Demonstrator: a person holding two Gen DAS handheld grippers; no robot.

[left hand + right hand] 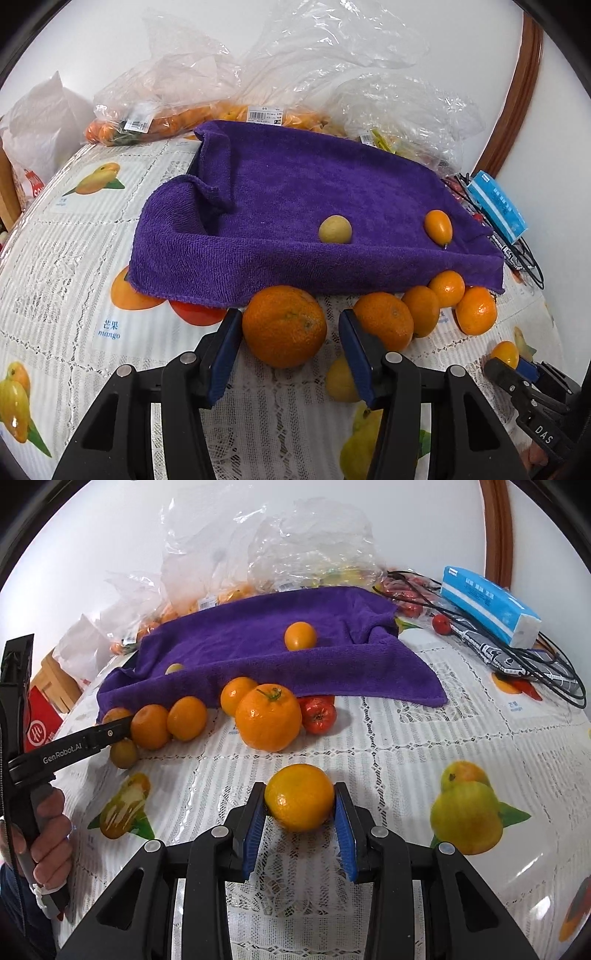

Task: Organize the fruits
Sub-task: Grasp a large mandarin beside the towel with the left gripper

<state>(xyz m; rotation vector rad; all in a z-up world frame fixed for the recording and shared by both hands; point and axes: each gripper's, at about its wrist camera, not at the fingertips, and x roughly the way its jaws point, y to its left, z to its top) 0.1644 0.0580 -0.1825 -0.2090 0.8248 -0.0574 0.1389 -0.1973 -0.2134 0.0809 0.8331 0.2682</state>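
My left gripper (290,314) stands open around an orange (284,325) on the tablecloth; the left pad touches it and a gap shows at the right pad. A yellow-green fruit (341,380) lies just behind the right finger. More oranges (421,310) line the front edge of the purple towel (295,206), which carries a yellow-green fruit (335,229) and a small orange (438,226). My right gripper (300,788) is shut on a small orange (299,797) just above the cloth. A large stemmed orange (267,716) and a red fruit (318,714) sit ahead of it.
Clear plastic bags of fruit (177,122) are piled behind the towel by the wall. A blue tissue pack (491,605) and black cables (535,664) lie at the right. A white bag (40,122) stands at the far left. A hand (48,834) holds the left gripper's handle.
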